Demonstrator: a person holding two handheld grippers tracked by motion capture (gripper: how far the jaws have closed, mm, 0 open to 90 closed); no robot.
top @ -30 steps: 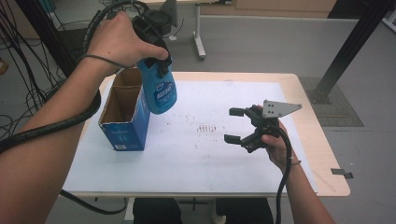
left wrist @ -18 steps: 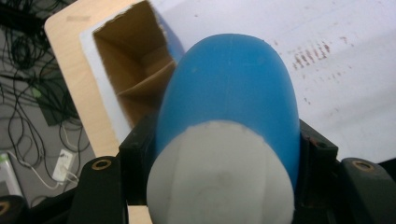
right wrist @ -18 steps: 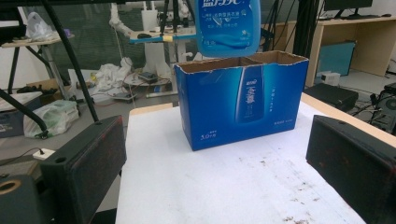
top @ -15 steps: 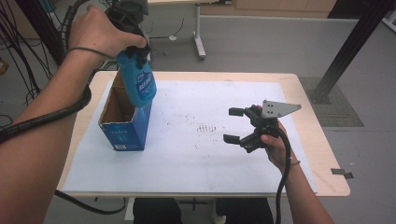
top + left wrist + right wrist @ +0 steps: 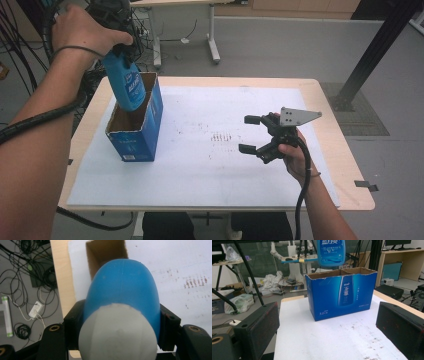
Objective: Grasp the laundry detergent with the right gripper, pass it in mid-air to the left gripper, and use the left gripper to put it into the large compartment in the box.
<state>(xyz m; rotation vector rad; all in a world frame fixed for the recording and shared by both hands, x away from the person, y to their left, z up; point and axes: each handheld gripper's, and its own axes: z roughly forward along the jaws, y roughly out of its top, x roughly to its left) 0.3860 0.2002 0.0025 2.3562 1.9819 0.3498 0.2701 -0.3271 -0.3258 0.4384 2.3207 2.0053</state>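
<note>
Presently, noted from left to right across the table:

Left gripper: left gripper (image 5: 119, 47) clamped on the blue bottle (image 5: 125, 82); in the left gripper view both black jaws press its sides just below the grey cap (image 5: 117, 332).
Bottle position: held cap-up and slightly tilted, base at the open top of the blue carton (image 5: 137, 132); from the high view the base looks to be at the rim or just inside it. From the right gripper view the bottle (image 5: 330, 252) hangs just above the carton's torn rim (image 5: 342, 271).
Carton: stands upright on the white sheet (image 5: 210, 170) at the left part of the table (image 5: 345, 195), top flaps torn off, brown card inside, what looks like a divider across the opening.
Progress, by my judgement: bottle lifted and brought over the carton, done; lowering it fully into a compartment and letting go, still to do. Which compartment it is aimed at I cannot tell.
Bottle appearance: smooth rounded blue plastic body, printed label on the front, grey domed cap; looks rigid and slick.
Right gripper: right gripper (image 5: 255, 134) held low over the sheet at the right, jaws apart, nothing between them, pointed toward the carton.
</note>
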